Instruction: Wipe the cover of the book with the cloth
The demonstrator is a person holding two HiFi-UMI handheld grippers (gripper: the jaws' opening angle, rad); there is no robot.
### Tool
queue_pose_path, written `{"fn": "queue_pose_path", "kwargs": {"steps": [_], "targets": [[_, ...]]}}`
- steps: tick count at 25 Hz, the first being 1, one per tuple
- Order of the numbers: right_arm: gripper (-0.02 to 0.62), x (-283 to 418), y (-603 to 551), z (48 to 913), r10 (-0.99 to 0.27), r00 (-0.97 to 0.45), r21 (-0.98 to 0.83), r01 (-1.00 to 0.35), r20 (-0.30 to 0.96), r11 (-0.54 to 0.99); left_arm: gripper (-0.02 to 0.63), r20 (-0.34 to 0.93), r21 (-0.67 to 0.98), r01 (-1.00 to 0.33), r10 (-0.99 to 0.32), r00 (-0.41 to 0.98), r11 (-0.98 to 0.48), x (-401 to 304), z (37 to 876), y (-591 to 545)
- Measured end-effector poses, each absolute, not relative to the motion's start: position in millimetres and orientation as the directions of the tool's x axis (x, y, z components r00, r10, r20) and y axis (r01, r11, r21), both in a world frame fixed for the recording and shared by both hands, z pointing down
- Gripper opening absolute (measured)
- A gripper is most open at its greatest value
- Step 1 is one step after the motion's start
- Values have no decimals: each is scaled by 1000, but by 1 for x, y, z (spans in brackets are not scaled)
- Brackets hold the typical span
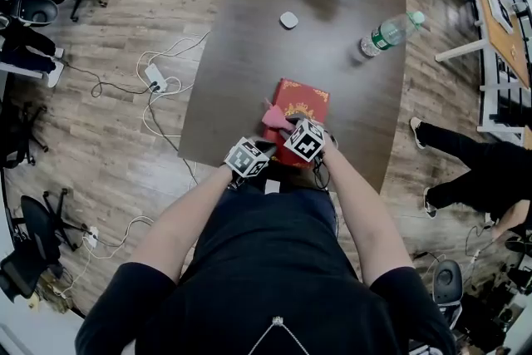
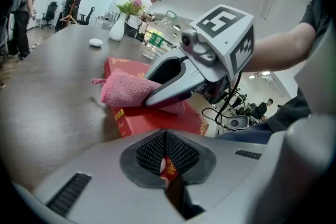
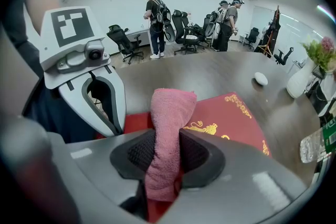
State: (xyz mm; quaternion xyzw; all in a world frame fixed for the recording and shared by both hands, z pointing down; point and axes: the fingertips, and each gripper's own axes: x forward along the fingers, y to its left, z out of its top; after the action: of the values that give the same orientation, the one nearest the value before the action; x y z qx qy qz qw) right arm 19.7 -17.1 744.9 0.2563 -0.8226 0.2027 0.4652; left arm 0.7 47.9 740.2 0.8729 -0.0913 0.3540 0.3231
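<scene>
Both clamped: right tool (image 3: 164,157), cloth (image 3: 170,113); left tool (image 2: 167,160), seemingly book (image 2: 157,119).

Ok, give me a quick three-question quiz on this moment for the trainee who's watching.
1. True or false: the right gripper is shut on the pink cloth.
2. What does the left gripper clamp? A) nothing B) the red book C) the pink cloth
3. Fill in: the cloth lies on the book's ____.
Key: 1 true; 2 B; 3 cover.
</scene>
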Motion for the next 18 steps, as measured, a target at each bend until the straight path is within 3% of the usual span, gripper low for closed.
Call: {"fn": "queue_pose_path", "kwargs": {"steps": [18], "targets": [[124,41,-7,745,-240,-409,-85,-634,880,769,-5,685,491,-388,71,725,-779,0,741,48]]}}
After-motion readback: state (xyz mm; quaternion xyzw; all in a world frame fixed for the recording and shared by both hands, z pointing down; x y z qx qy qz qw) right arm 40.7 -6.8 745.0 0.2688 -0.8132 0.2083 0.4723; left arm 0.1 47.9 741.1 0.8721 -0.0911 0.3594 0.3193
